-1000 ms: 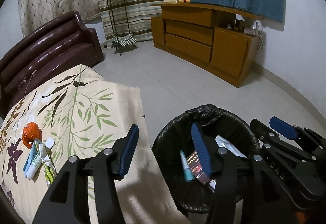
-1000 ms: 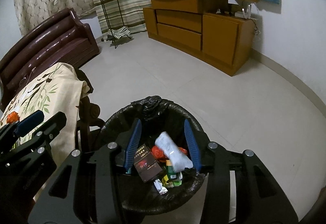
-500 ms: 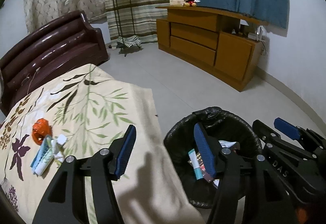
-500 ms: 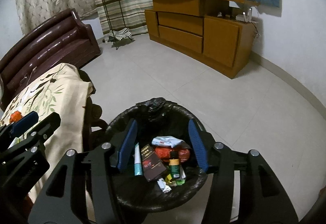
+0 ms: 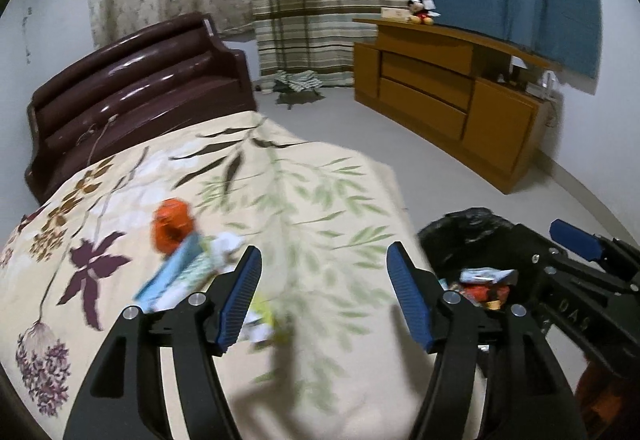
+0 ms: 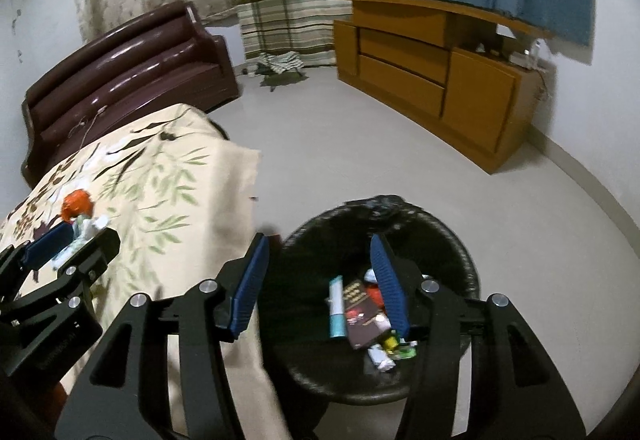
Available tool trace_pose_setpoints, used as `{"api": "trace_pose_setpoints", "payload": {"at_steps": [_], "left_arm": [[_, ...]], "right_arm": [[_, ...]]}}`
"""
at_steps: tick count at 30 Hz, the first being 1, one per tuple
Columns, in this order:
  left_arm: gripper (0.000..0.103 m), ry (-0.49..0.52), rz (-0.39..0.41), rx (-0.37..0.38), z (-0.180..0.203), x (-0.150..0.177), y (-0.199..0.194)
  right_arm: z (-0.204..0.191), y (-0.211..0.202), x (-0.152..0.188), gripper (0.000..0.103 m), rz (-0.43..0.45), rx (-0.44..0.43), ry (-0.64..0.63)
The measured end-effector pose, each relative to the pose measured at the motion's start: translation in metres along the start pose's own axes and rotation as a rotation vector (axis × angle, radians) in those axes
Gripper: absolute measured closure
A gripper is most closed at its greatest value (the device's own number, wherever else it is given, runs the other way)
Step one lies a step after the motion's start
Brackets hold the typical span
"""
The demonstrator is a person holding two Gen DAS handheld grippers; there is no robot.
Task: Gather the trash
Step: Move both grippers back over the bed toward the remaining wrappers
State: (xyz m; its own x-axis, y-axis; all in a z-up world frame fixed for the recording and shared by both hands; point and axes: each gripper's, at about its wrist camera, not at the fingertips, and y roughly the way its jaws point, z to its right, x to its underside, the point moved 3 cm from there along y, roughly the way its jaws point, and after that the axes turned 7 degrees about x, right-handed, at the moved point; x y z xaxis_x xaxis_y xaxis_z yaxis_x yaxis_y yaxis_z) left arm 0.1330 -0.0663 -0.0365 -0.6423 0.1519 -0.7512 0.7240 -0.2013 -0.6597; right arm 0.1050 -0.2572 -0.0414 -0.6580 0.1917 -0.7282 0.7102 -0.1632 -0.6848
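Beside blurred wrappers (image 5: 188, 272), left gripper (image 5: 324, 296) opening, empty

A table with a flowery cloth (image 5: 312, 199) holds an orange wrapper (image 5: 172, 226) and a little pile of trash (image 5: 188, 272) near its left side.

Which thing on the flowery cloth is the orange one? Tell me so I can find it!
Find the table with the cream floral cloth in front of the dark brown sofa. A little pile of trash lies on it. The orange crumpled wrapper sits at the pile's far end, the only bright orange, rounded piece beside pale, flat packets.
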Motion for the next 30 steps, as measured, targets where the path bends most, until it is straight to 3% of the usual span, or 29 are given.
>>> {"api": "trace_pose_setpoints", "payload": {"at_steps": [17, 30], "left_arm": [[0.038, -0.143, -0.008, -0.159, -0.124, 0.031, -0.035], [0.038, -0.211, -0.026, -0.207, -0.173, 0.042, -0.041]], "right_arm": [[-0.118, -0.018, 0.005, 0.051, -0.005, -0.138, -0.173], [-0.194, -0.013, 0.018, 0.051, -0.056, -0.215, -0.295]]}}
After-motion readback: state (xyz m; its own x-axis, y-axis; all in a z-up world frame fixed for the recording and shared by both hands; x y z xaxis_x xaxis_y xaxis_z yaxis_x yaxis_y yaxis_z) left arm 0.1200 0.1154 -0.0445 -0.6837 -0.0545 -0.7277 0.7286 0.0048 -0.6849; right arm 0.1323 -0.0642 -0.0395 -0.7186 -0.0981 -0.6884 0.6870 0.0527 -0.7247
